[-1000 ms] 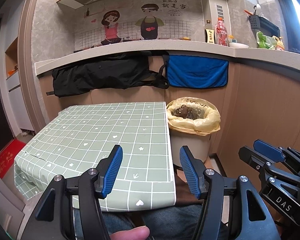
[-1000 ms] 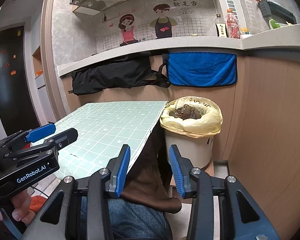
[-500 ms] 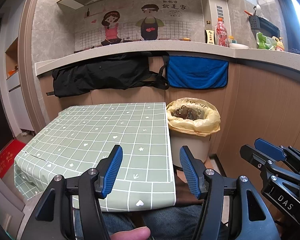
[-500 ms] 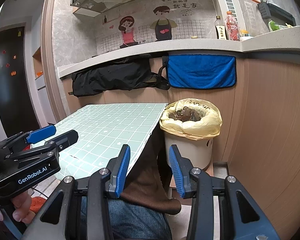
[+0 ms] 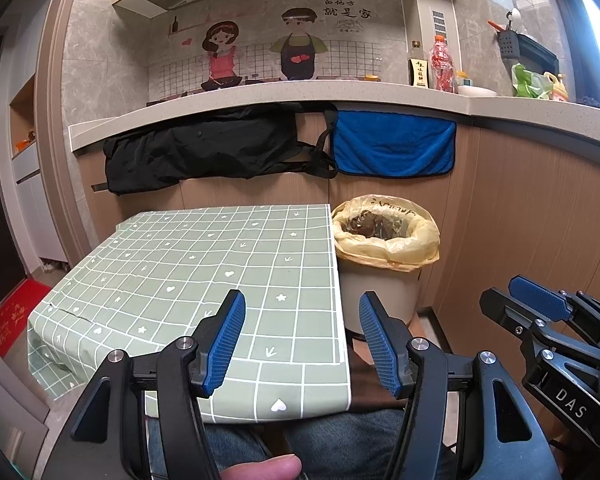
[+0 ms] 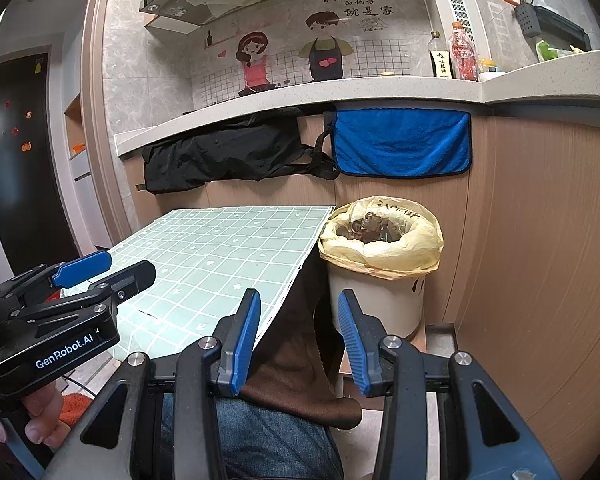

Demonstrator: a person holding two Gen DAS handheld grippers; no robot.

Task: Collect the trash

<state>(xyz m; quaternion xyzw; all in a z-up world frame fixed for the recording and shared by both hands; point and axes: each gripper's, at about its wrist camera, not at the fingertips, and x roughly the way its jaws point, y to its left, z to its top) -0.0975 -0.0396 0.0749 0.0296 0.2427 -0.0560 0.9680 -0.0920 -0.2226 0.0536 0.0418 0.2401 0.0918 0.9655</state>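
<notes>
Hovering wide-jawed and empty, both hand-held grippers [image 5: 300,340] [image 6: 298,338] flank the table's [image 5: 204,264] right edge beside the bin [image 5: 384,280].

We've got both grippers up side by side, tilted a bit downward. Our left gripper [image 5: 302,340] has its jaws wide apart with nothing between them, and our right gripper [image 6: 298,338] is the same, gaping and empty.
</notes>
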